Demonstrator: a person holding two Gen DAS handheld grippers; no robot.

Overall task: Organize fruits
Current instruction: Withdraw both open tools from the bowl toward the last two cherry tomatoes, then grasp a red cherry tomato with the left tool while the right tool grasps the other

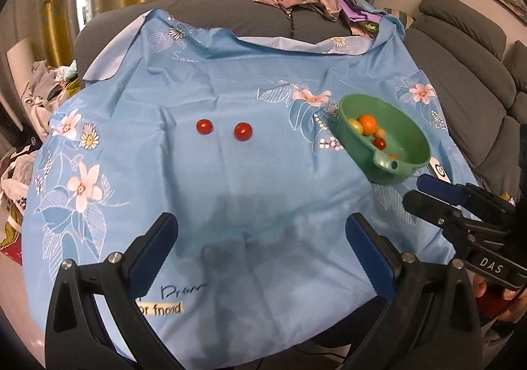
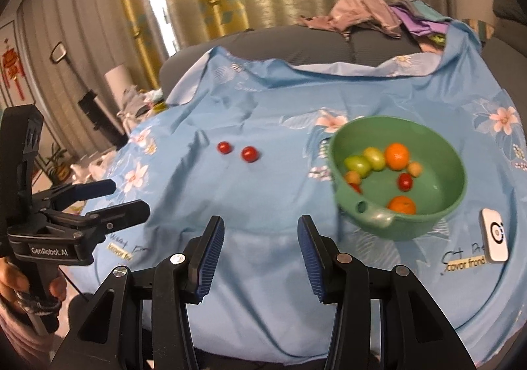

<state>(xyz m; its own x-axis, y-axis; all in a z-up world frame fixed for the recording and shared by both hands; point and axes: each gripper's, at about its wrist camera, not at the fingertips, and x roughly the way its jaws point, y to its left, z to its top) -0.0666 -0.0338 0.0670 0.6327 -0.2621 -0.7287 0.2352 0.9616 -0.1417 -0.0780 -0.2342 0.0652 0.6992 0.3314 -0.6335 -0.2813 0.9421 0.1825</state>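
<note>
Both grippers hang empty with jaws spread, the left gripper and right gripper, over a blue floral cloth. At its right side sits a green bowl (holding oranges and small tomatoes); two red tomatoes lie apart on the cloth's middle

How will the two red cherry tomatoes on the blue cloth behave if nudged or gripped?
The nearer tomato and its neighbour look round and glossy, so a nudge would probably roll them. They seem small and soft-skinned, so hard squeezing might burst them. The wrinkled blue cloth may slow rolling.
</note>
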